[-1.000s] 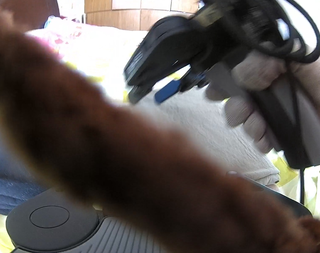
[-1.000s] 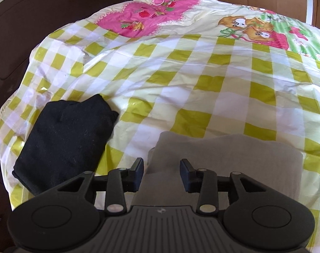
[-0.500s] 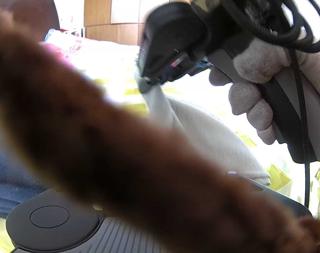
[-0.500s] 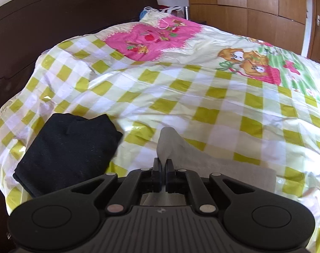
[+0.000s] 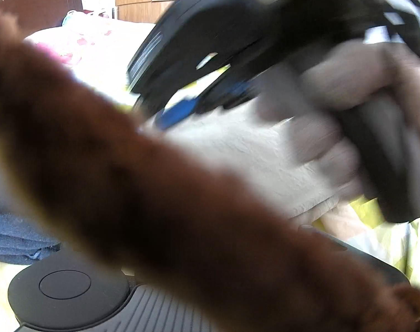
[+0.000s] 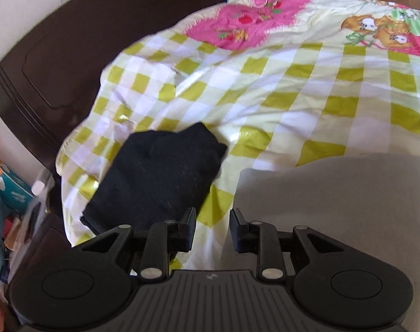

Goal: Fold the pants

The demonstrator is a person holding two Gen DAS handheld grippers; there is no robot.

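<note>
Right gripper (image 6: 212,228): jaws apart, nothing between them. The folded grey pants (image 6: 334,207) lie just ahead and to the right of the right fingertip, flat on the checked bedspread (image 6: 306,105).

Left gripper: a blurred brown fabric (image 5: 154,207) covers the fingers in the left wrist view; whether the jaws are apart or together cannot be told.

Handling, as a judgement: the pants are soft, light and limp, with no stiffness. Pinch a corner or folded edge through all layers, otherwise the stack will sag and open.

Count: one grey pants; one folded black garment (image 6: 157,177), ahead and left of the right gripper; one blue garment (image 5: 13,235), left of the left gripper.
</note>
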